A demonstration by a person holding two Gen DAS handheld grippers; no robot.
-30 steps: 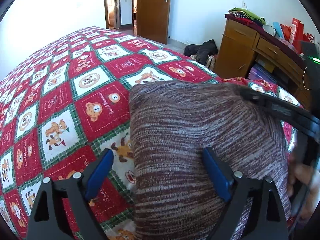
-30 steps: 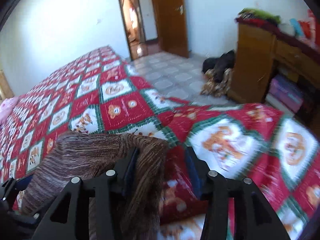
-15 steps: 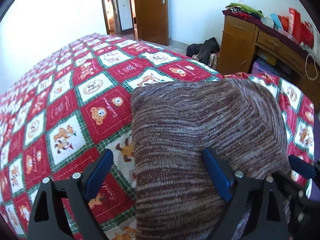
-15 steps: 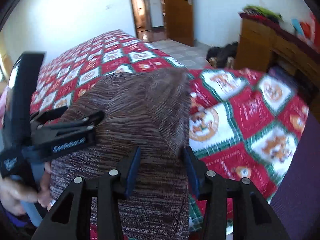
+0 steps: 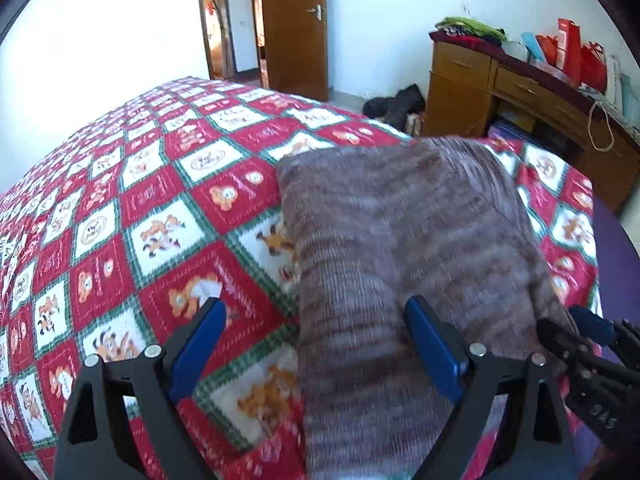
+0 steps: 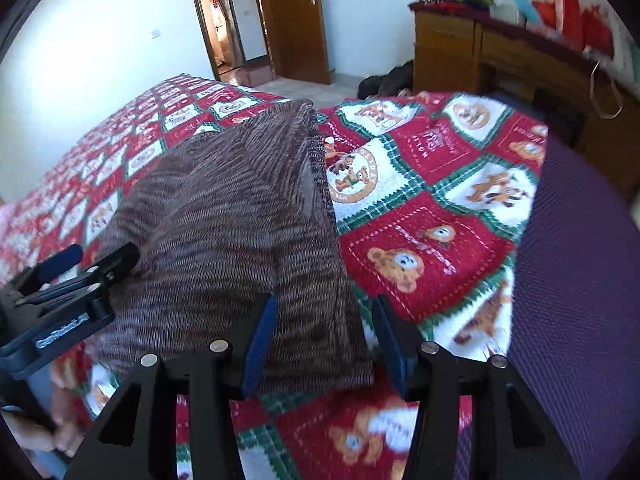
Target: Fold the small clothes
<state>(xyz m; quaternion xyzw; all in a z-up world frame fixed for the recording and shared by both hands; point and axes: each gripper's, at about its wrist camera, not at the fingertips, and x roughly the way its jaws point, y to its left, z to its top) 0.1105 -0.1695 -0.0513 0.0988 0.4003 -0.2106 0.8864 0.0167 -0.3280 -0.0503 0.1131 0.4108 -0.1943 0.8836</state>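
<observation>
A brown and white striped knit garment [image 5: 404,240] lies folded into a flat rectangle on the red, white and green bear-print quilt [image 5: 140,208]. It also shows in the right wrist view [image 6: 224,224]. My left gripper [image 5: 316,344] is open, straddling the garment's near left edge. My right gripper [image 6: 324,336] is open over the garment's near right corner; it also shows at the right edge of the left wrist view [image 5: 576,340]. The left gripper shows at the left of the right wrist view [image 6: 80,276].
A wooden desk [image 5: 500,88] with bags and folded clothes stands to the right of the bed. Dark clothes [image 5: 396,100] lie on the floor beside it. A purple surface [image 6: 576,280] lies at the right. A brown door [image 5: 296,24] is at the back.
The right gripper has swung back from the garment's far end to its near right corner. The garment now lies folded flat. Both grippers have pulled back slightly.
</observation>
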